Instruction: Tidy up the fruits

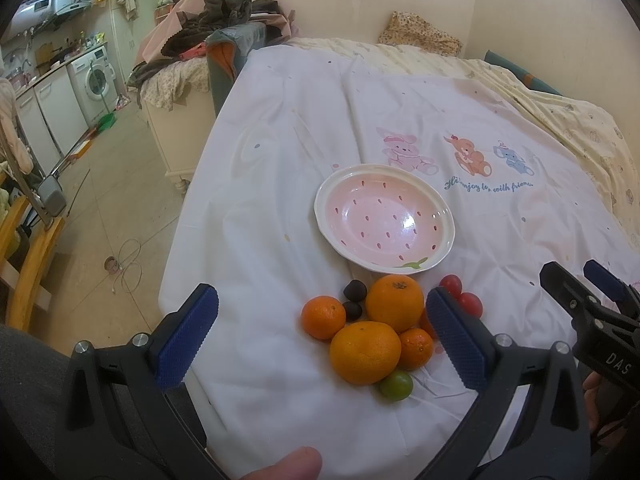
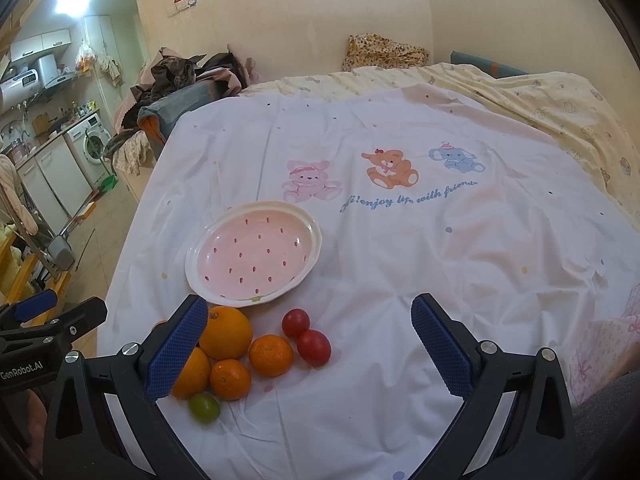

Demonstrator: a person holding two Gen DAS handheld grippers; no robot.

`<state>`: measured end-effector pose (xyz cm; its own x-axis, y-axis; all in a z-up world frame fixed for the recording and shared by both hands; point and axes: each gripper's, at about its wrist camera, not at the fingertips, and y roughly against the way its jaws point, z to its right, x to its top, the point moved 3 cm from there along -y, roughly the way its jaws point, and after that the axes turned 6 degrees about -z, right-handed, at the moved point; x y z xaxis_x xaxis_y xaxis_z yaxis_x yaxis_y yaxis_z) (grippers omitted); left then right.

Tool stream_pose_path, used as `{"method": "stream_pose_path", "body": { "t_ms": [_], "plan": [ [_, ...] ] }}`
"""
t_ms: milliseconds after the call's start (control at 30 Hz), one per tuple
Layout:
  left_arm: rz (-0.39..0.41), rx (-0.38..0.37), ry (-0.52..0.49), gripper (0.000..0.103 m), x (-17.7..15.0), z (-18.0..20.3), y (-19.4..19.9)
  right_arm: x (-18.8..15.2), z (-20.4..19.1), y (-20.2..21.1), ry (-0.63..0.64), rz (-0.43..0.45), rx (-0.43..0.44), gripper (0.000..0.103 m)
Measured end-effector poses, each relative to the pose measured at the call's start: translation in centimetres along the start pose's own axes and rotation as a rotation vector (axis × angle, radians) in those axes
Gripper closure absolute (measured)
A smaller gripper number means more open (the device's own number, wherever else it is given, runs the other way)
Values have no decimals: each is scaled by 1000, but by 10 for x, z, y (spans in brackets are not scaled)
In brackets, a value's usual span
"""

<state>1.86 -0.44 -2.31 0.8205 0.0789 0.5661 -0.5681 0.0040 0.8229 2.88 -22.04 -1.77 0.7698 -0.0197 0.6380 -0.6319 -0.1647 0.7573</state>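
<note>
On the bed's white sheet [image 2: 400, 264] the fruits lie in a tight cluster just in front of an empty pink plate [image 1: 385, 222]: two oranges [image 1: 365, 352], smaller tangerines [image 1: 323, 317], two red tomatoes [image 2: 313, 347], a green fruit [image 1: 396, 385] and two dark fruits [image 1: 355, 291]. The left gripper [image 1: 322, 334] hovers over the cluster, jaws released wide and holding nothing. The right gripper [image 2: 308, 346] hangs beside it, just right of the fruits, jaws likewise spread and empty. Clothes [image 1: 224, 12] are heaped beyond the bed.
</note>
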Motion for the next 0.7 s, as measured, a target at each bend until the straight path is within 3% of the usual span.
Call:
{"method": "stream_pose_path", "body": {
  "t_ms": [700],
  "plan": [
    [-2,-3,4,0,0,0,-3,0,0,0,2,0,-1,0]
  ]
}}
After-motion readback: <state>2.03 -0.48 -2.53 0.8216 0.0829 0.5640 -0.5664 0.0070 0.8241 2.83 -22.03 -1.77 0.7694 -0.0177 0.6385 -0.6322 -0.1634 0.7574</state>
